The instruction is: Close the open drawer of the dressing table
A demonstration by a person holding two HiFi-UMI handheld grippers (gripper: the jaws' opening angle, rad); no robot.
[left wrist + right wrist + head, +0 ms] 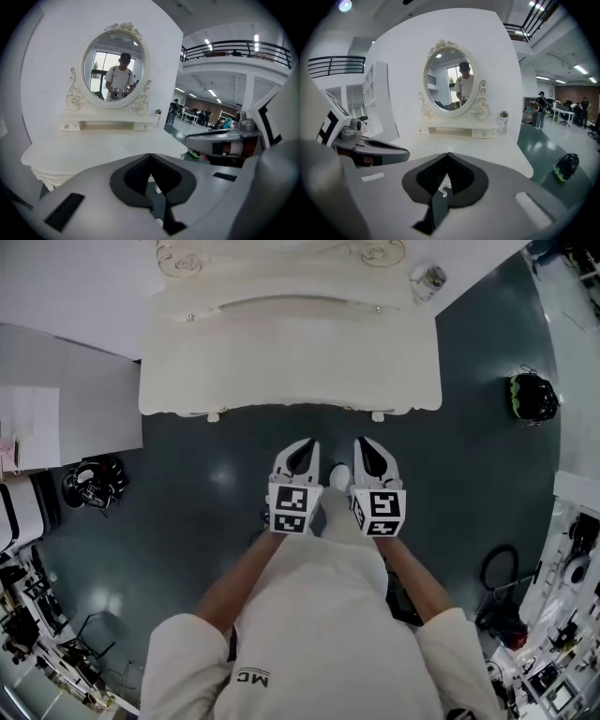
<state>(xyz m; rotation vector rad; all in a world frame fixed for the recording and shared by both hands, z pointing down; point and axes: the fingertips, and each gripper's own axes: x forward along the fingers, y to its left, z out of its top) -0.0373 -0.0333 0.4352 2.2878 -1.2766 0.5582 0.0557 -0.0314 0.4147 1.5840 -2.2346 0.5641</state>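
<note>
White bench (291,362) with an oval mirror (112,70) against the wall, straight ahead of both grippers. No contact with it: a strip of dark floor (187,456) between the bench front and the fingertips.

Left gripper (302,448) and right gripper (367,446) side by side, near each other, both pointing at the middle of the bench front. Fingers of the left clenched, tips together, holding nothing. Fingers of the right likewise clenched, holding nothing. Between the two grippers, below, the tip of a shoe (339,474).

Under the mirror a low shelf (457,131) with a knob at each end. Whether a drawer of the bench stands open: not possible to tell from these views.

At the back right corner of the bench a clear bottle (428,279), upright, just beside the mirror frame. On the floor to the right of the bench, well apart from it, a black and green helmet (532,397). On the floor to the left of the bench, what looks like a black helmet (94,482).
</note>
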